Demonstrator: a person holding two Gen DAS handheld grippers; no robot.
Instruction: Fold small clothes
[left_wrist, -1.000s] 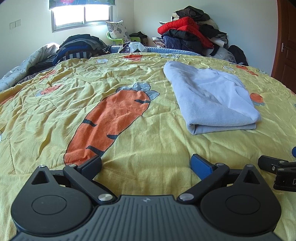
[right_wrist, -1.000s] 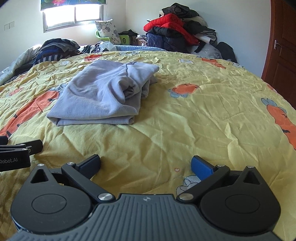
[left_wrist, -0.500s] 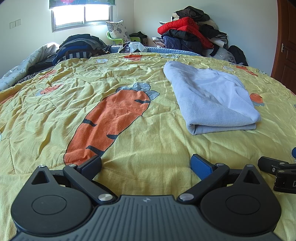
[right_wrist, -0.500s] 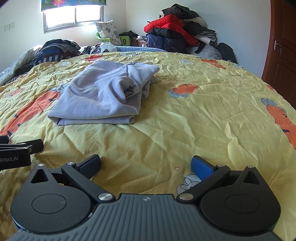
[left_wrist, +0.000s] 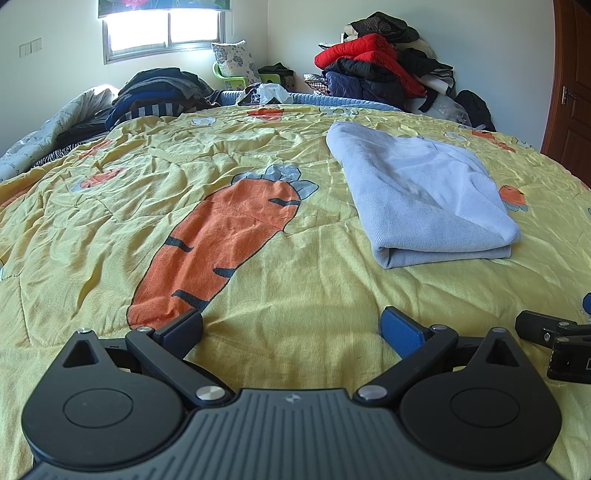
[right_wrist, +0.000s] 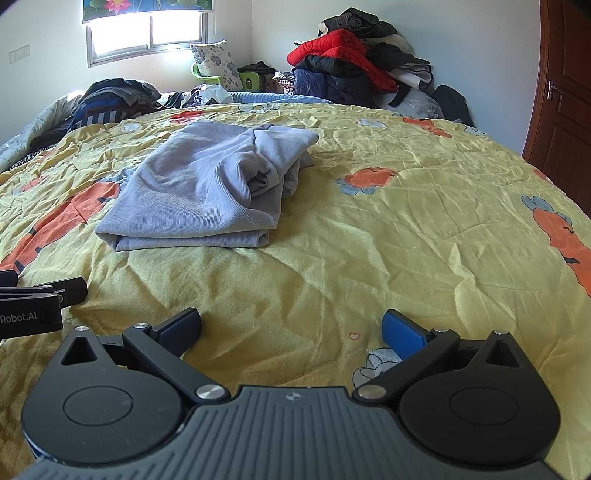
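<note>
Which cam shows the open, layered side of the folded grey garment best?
Right wrist. There the grey garment shows its bunched, stacked layers along the right side, plus the near folded edge. Left wrist shows the same garment mostly as a smooth top and the near edge; the layered side faces away.

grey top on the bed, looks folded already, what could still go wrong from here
The grey top has a loose bunched sleeve on its right side in the right wrist view; lifting or nudging it could let the fold spill open. Both the left gripper and right gripper sit open, low over the wrinkled yellow quilt, so closing the jaws might pinch the quilt instead.
</note>
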